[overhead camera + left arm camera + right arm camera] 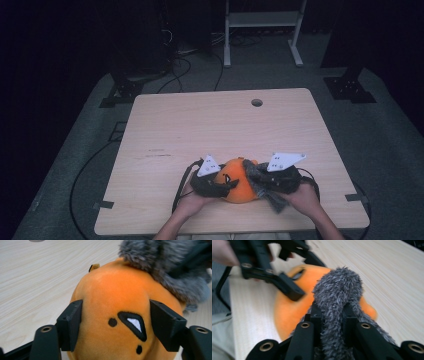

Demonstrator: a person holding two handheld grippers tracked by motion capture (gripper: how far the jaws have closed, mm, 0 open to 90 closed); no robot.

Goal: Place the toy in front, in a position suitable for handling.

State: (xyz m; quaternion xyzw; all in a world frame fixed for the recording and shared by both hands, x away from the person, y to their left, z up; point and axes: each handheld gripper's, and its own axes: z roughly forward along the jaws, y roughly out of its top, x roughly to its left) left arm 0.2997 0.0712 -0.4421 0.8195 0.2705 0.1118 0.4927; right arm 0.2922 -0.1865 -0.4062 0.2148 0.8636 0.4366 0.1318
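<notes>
High view: a round orange plush toy [239,186] is seen near the front edge of the pale wooden counter [200,125]; it is clasped by the left gripper [115,322]; its grey furry tuft [337,297] is pinched by the right gripper [332,315] with clenched fingers.

Black two-jaw left claw [220,183], right claw [264,181], brass-ringed screw holes, grey three-cornered plates, black trailing cables

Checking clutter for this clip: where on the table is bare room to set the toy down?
The wooden table is bare from the cable hole down to the grippers, plus both side strips. Crowded only at the near edge: orange plush toy, its grey fur piece, left gripper, right gripper.
</notes>
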